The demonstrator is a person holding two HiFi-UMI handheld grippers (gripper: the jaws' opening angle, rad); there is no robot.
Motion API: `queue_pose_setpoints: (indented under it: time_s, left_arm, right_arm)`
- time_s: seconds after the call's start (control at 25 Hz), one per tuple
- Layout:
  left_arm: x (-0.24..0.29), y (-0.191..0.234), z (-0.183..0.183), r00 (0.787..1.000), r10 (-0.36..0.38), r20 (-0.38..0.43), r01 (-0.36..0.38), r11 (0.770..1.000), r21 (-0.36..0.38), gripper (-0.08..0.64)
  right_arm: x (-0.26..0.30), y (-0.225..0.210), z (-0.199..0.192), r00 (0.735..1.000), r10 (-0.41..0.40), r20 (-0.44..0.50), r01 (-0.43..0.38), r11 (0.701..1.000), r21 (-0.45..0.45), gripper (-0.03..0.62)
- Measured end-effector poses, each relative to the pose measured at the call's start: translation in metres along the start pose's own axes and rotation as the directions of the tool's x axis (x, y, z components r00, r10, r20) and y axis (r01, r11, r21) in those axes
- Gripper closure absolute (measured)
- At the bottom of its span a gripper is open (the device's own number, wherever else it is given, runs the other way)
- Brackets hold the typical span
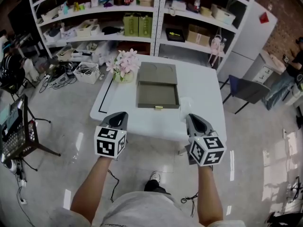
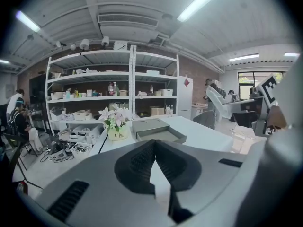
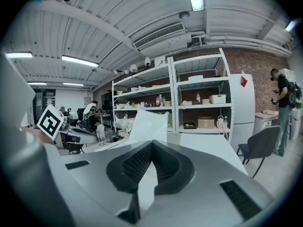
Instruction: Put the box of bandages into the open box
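A flat grey open box [image 1: 157, 96] lies mid-table with its lid [image 1: 157, 73] folded back behind it; the left gripper view shows the box [image 2: 158, 133] ahead on the table. Just right of it sits a pale, clear-wrapped packet [image 1: 185, 103], which rises as a translucent bag [image 3: 149, 123] right in front of the right gripper; I cannot make out a bandage box in it. My left gripper [image 1: 120, 114] [image 2: 154, 142] and right gripper [image 1: 191, 117] [image 3: 151, 144] hover at the table's near edge. Both are shut and hold nothing.
The white table [image 1: 203, 86] carries a pot of pink flowers [image 1: 124, 66] [image 2: 115, 124] left of the box. Stocked shelves [image 1: 142, 13] stand behind it, a dark chair [image 1: 248, 90] to the right, and cables and gear [image 1: 71, 72] on the floor to the left. People are at the room's edges.
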State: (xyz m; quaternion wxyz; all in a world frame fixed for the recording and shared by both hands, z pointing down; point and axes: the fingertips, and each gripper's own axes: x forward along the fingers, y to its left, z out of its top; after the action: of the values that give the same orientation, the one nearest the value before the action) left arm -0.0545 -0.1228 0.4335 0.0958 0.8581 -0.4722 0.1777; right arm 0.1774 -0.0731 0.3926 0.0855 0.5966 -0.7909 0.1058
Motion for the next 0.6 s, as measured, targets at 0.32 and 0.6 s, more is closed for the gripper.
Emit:
queue_pose_setpoints:
  time_s: [0.32,0.6]
  left_arm:
    - [0.033,0.009,0.005,0.998,0.053,-0.029,-0.054,0.998,-0.015,0.555]
    - [0.057,0.011,0.014,0.994,0.098,-0.041,-0.099,0.995,-0.020,0.555]
  right_arm:
    - [0.042,-0.030,0.006,0.998,0.052,-0.024,-0.052,0.999,-0.006,0.588]
    - [0.072,-0.050,0.011,0.994,0.107,-0.038,-0.108,0.994,-0.015,0.588]
